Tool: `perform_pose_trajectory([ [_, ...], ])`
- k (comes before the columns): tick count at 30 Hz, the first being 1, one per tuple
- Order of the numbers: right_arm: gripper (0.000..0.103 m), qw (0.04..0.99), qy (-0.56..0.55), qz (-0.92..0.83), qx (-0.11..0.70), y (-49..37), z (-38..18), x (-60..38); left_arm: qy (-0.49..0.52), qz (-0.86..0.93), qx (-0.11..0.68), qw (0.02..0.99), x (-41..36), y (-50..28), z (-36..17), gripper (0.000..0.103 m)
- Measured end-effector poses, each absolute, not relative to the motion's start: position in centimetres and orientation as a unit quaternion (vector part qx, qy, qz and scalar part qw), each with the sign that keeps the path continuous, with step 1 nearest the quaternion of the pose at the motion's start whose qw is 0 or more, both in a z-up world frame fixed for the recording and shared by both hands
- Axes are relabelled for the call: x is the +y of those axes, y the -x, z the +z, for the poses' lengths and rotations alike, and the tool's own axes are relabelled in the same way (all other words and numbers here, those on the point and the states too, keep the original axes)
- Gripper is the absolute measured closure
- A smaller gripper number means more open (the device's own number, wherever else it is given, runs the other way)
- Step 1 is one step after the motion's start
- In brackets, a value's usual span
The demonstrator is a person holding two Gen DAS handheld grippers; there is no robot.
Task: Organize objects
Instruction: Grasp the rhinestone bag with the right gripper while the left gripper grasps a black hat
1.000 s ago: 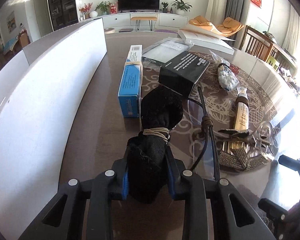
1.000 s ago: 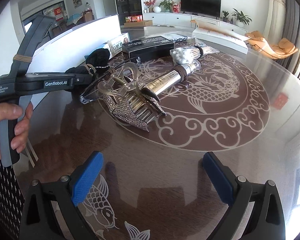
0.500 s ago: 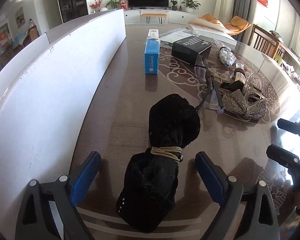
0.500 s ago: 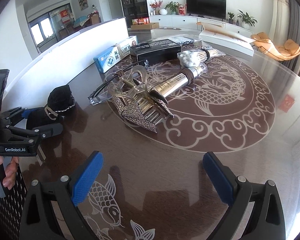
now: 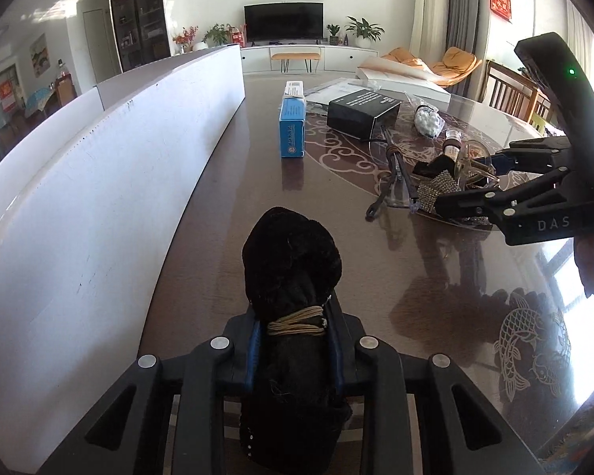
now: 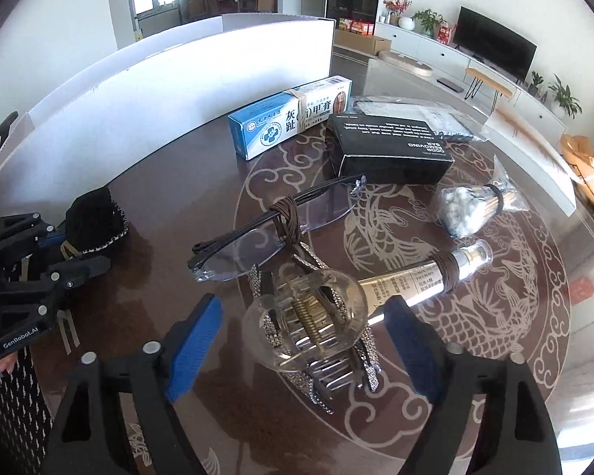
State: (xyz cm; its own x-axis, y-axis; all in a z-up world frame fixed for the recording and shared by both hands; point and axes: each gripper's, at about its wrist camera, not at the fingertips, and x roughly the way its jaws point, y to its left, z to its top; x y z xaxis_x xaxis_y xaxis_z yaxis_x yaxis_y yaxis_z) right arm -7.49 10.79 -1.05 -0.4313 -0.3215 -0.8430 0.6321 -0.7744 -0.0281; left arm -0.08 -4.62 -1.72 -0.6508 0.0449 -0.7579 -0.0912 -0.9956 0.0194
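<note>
The black pouch (image 5: 293, 261), bound with tan cord, lies on the dark table (image 5: 225, 206) beside the white board (image 5: 99, 182), and the left gripper (image 5: 293, 352) is closing on its lower half, blue pads pressed against the cloth on both sides. In the right wrist view, going left to right: the pouch in the left gripper at the far left edge, then the blue box (image 6: 289, 116) near the board, the glasses (image 6: 273, 229) with a brown cord around their bridge, the black box (image 6: 388, 148), the hair clip (image 6: 309, 320), the silver tube (image 6: 412, 281) and the bag of cotton swabs (image 6: 471, 208). The right gripper (image 6: 301, 340) is closing around the clear hair clip, which sits between its pads; they do not yet touch it.
</note>
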Motion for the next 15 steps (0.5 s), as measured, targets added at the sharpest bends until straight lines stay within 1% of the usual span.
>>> perform_pose_trajectory([
  [1,0.048,0.279,-0.457,-0.827,0.174,7.4,-1.3,10.7,0.416,0.908,0.027,0.04,-4.6,0.1,-1.7,0.076],
  [2,0.05,0.274,-0.46,-0.828,0.166,7.2,-1.2,10.7,0.415,0.908,0.025,0.042,-4.6,0.1,-1.7,0.076],
  [5,0.051,0.256,-0.478,-0.829,0.134,5.4,-0.8,11.5,0.416,0.908,0.001,0.059,-4.9,0.0,-1.6,0.076],
  [8,0.051,0.251,-0.494,-0.83,0.053,2.9,-0.3,14.2,0.419,0.903,-0.037,0.091,-5.1,-0.2,-1.5,0.076],
  [12,0.051,0.215,-0.52,-0.825,-0.055,0.6,-1.4,19.3,0.415,0.9,-0.049,0.12,-4.2,-0.9,-1.1,0.076],
  [13,0.051,0.209,-0.517,-0.827,-0.071,0.0,-1.4,20.4,0.415,0.899,-0.058,0.128,-4.1,-1.2,-0.8,0.076],
  [15,0.051,0.196,-0.511,-0.833,-0.079,-1.0,-1.0,21.8,0.414,0.895,-0.081,0.144,-4.2,-2.0,-0.1,0.076],
])
